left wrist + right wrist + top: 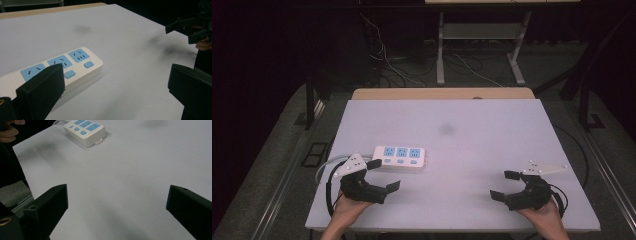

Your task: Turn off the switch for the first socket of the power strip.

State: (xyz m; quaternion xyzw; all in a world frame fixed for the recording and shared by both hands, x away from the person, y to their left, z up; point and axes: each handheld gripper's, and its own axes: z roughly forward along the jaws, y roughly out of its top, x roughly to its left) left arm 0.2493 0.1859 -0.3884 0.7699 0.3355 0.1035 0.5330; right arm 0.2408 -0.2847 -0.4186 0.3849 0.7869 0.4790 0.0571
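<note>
Two grippers sit at the near edge of the white table [492,115], and we hold nothing in either one. Our left gripper [386,175] has its jaws spread wide, one jaw just beside the near left end of the power strip [399,158], the other out over bare table toward the middle. In the left gripper view that nearer jaw overlaps the strip's closest blue socket, though we cannot tell whether it touches. Our right gripper [505,185] is also wide open and empty, well apart from the strip on the far right of the table.

The power strip lies flat on the left half of the table, sockets up, its long axis running left to right across us, with its white cable [326,165] curling off the left end toward the table edge. From the left jaws it lies just ahead and slightly to the right. We judge the left hand is the one to take it: the jaws would need to turn so they straddle the strip's short width, not its length.
</note>
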